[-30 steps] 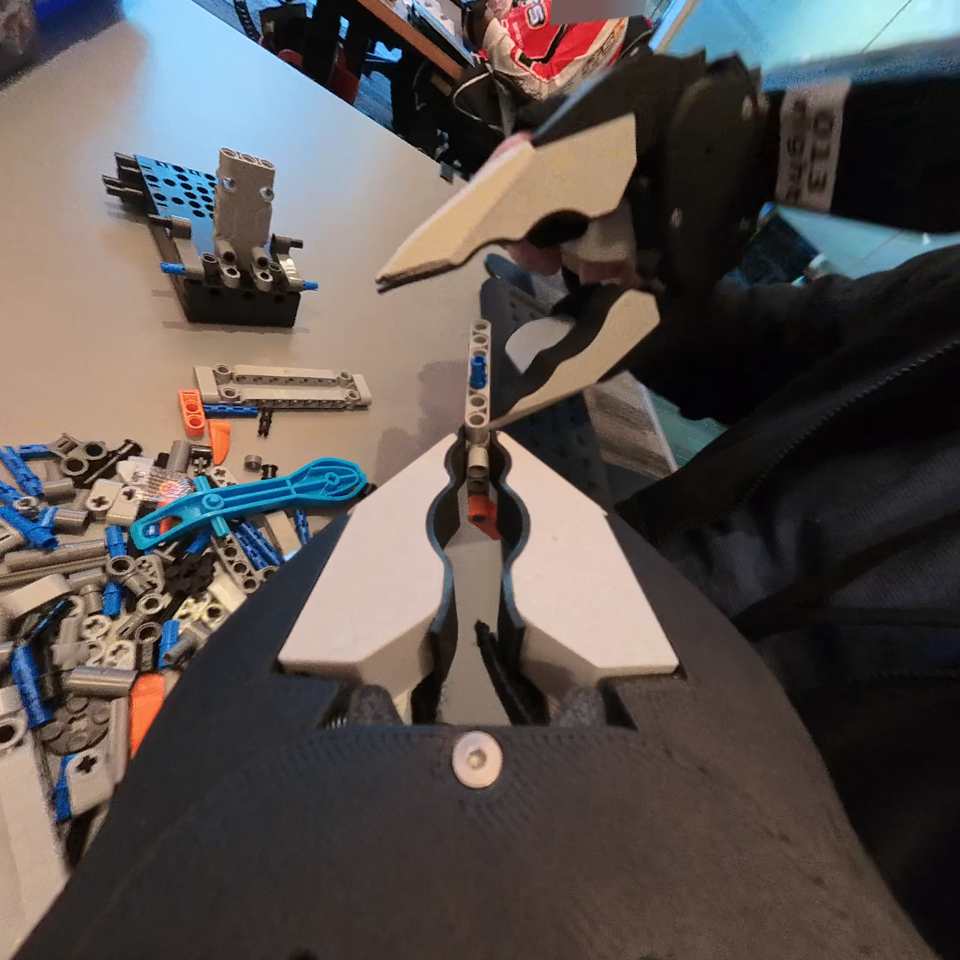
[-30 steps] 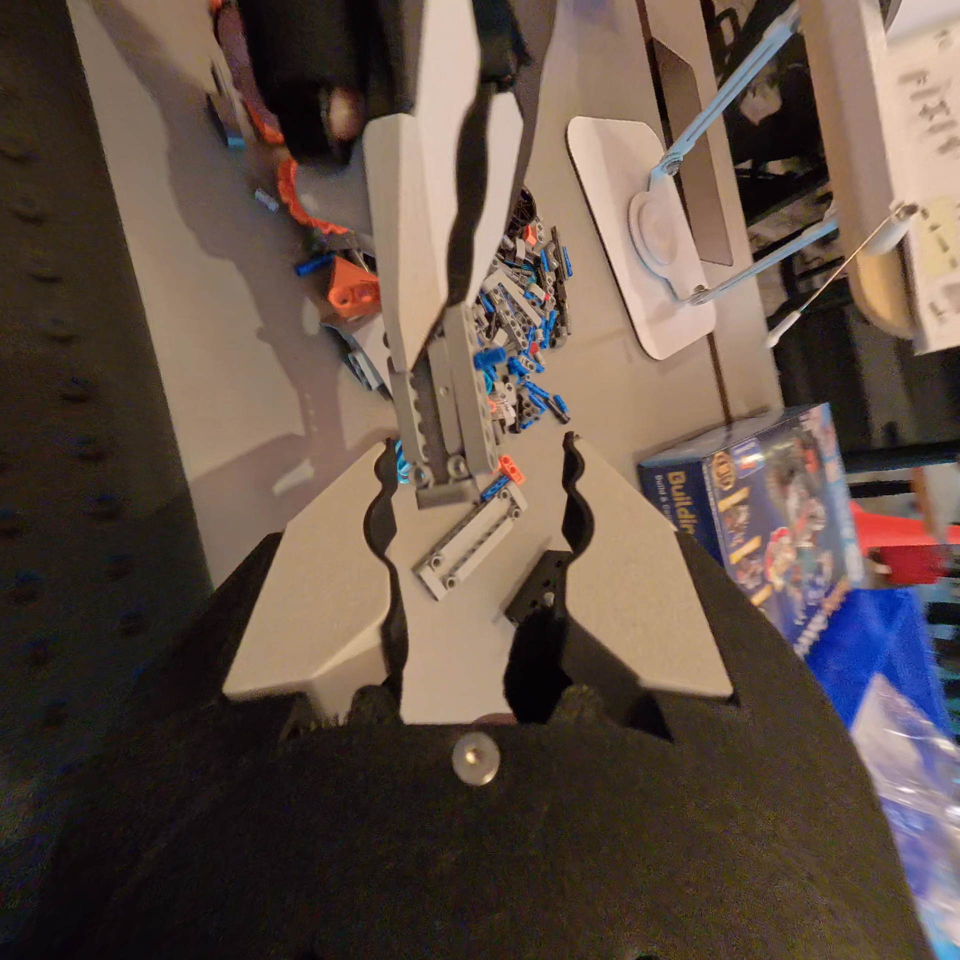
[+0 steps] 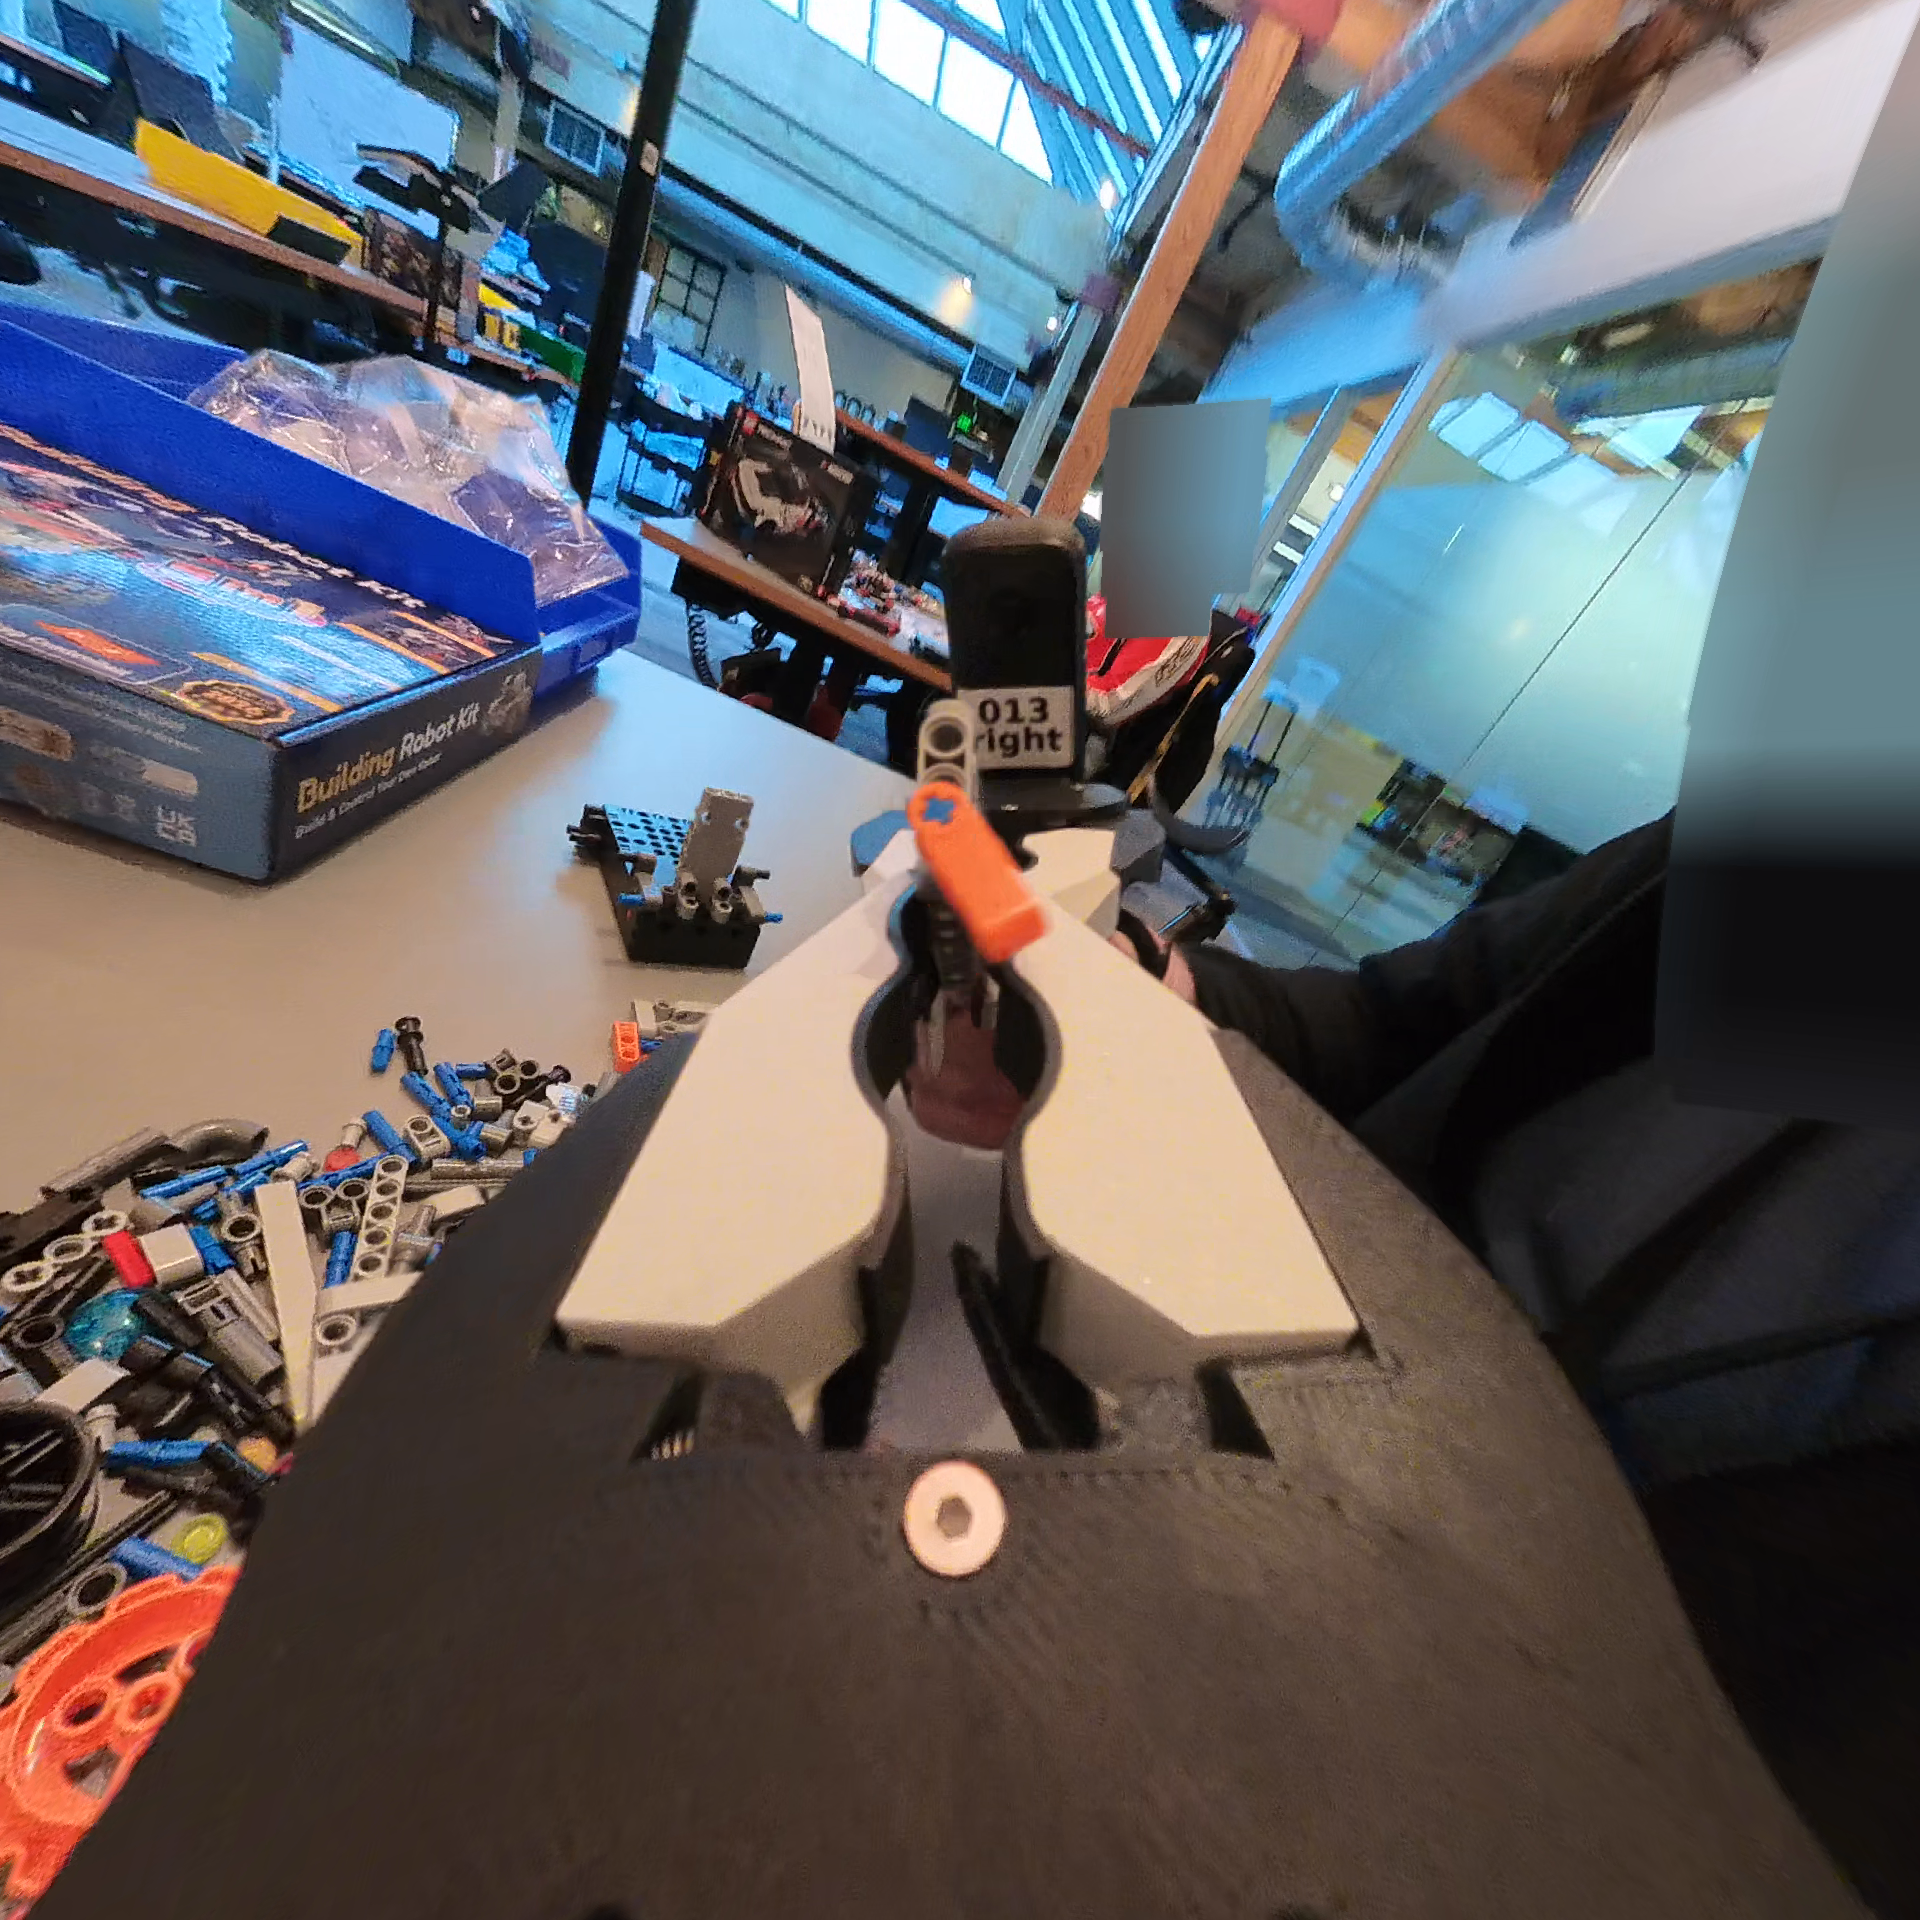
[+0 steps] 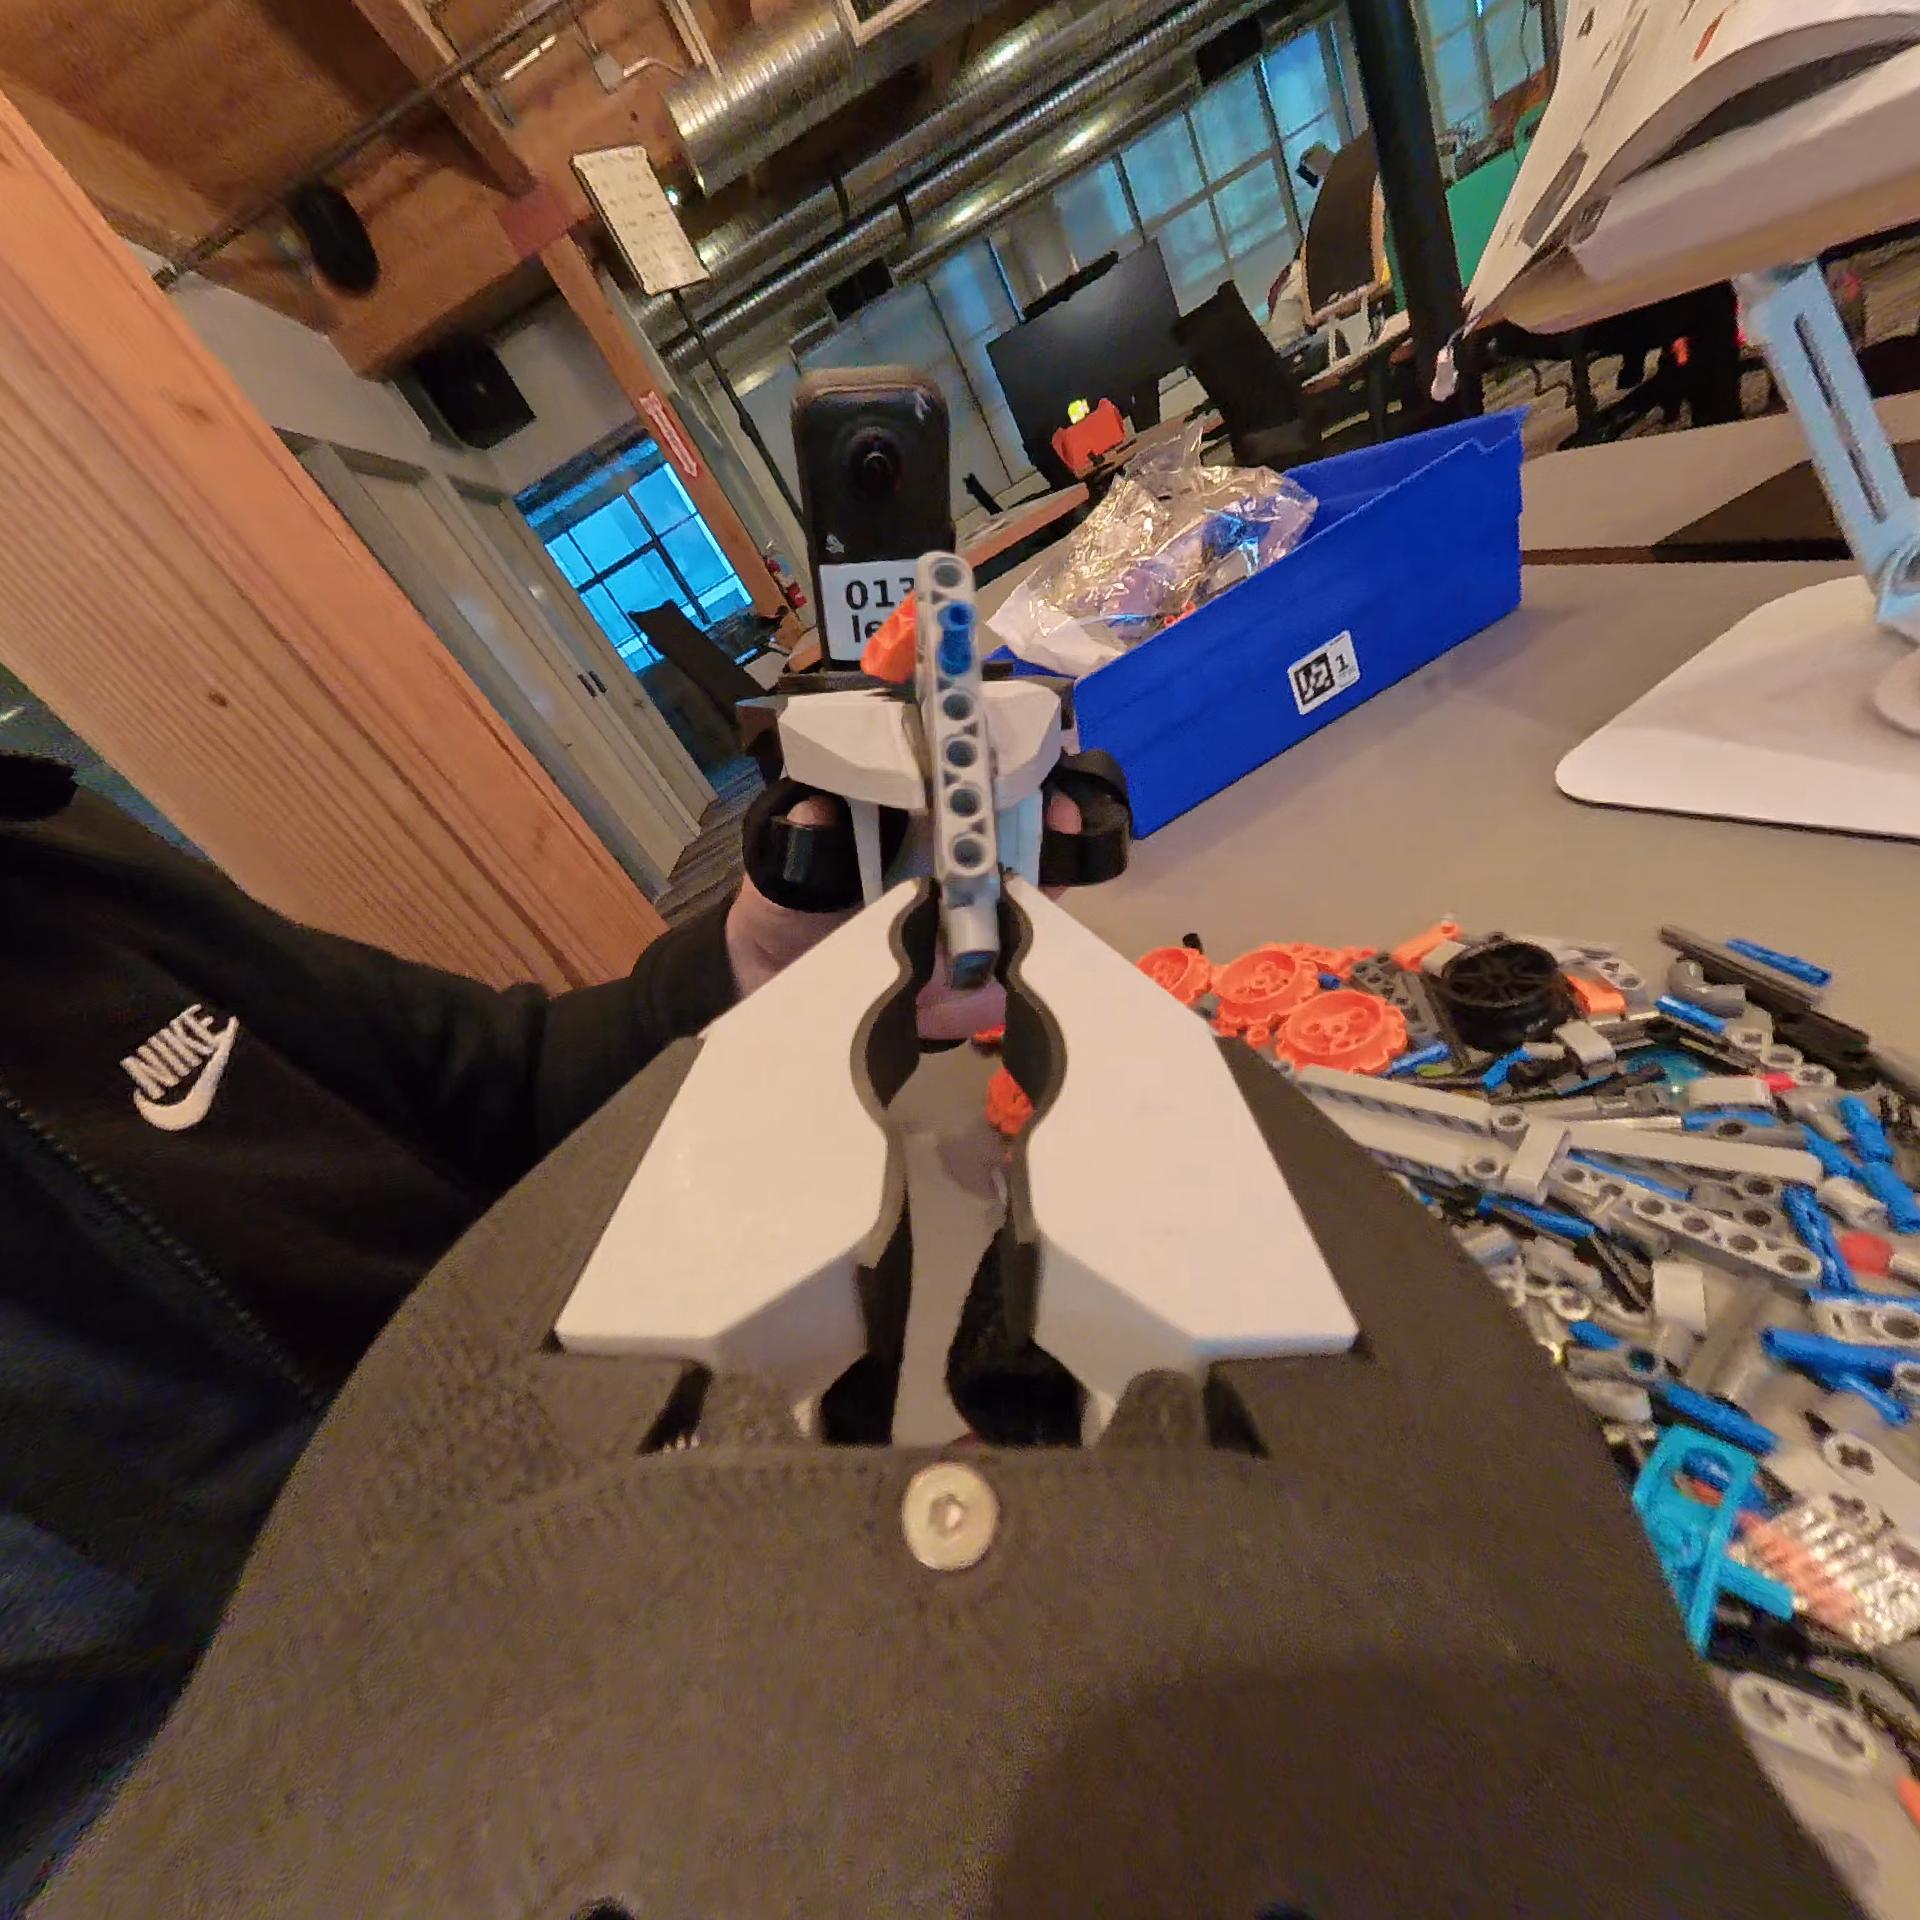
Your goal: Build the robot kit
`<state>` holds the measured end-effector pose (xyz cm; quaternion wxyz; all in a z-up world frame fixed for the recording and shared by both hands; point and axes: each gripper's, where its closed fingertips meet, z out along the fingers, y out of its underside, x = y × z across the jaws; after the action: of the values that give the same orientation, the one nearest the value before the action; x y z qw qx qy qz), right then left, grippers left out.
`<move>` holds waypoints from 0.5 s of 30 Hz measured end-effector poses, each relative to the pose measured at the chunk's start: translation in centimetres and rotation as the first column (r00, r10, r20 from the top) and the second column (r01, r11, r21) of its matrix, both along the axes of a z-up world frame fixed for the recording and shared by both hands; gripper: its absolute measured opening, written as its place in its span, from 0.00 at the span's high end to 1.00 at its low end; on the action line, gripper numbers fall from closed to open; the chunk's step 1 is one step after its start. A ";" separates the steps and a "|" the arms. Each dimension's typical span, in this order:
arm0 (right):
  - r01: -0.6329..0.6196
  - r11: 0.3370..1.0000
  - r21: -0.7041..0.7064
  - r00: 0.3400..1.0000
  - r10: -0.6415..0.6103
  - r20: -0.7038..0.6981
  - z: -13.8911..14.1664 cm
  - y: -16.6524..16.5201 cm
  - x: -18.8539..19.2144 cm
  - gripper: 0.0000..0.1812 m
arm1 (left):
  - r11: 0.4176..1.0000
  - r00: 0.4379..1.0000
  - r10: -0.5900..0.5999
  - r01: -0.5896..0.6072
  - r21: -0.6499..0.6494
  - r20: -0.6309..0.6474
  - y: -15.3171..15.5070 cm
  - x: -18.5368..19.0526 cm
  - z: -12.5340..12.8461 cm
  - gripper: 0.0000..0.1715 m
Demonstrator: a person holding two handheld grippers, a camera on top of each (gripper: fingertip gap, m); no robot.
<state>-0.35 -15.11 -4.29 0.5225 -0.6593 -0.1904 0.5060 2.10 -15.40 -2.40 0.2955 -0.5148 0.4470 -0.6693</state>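
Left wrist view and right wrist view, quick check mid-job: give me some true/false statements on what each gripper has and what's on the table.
1. The left gripper is shut on an orange piece. True.
2. The right gripper is open and empty. False: its fingers are closed on a grey holed beam.
3. A blue pin sits in the grey holed beam near its far end. True.
4. The blue bin is empty. False: it holds clear plastic bags.
5. A black and grey assembly stands on the table, apart from the pile of loose parts. True.
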 end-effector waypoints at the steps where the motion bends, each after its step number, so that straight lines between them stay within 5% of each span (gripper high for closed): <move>1: 0.004 1.000 0.009 1.000 -0.004 0.013 0.0 0.3 -0.2 0.95 | 1.000 1.000 0.004 -0.004 -0.020 0.014 0.4 -0.3 0.2 0.97; 4: 0.019 0.999 0.050 1.000 -0.019 0.010 1.1 0.7 0.2 0.89 | 0.998 0.998 0.028 -0.025 -0.054 0.054 1.4 -1.1 1.0 0.97; 11: -0.006 0.996 0.087 0.999 0.003 0.035 2.4 1.2 0.0 0.97 | 0.993 0.992 0.011 0.004 -0.115 0.129 1.9 -2.0 2.1 0.96; 13: 0.013 0.997 0.081 1.000 -0.014 0.013 2.5 1.6 -0.2 0.97 | 0.994 0.987 0.015 0.004 -0.112 0.161 1.9 -2.0 2.6 0.89; 15: -0.013 0.998 0.061 0.999 0.016 -0.039 2.7 1.6 -0.8 0.96 | 0.995 0.983 0.045 -0.029 -0.097 0.176 2.3 -2.1 2.7 0.97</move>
<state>-1.13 -13.46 -1.57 0.5424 -0.6315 -0.2000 0.5167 -0.05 -13.11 0.31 0.3220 -0.4746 0.3770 -0.7273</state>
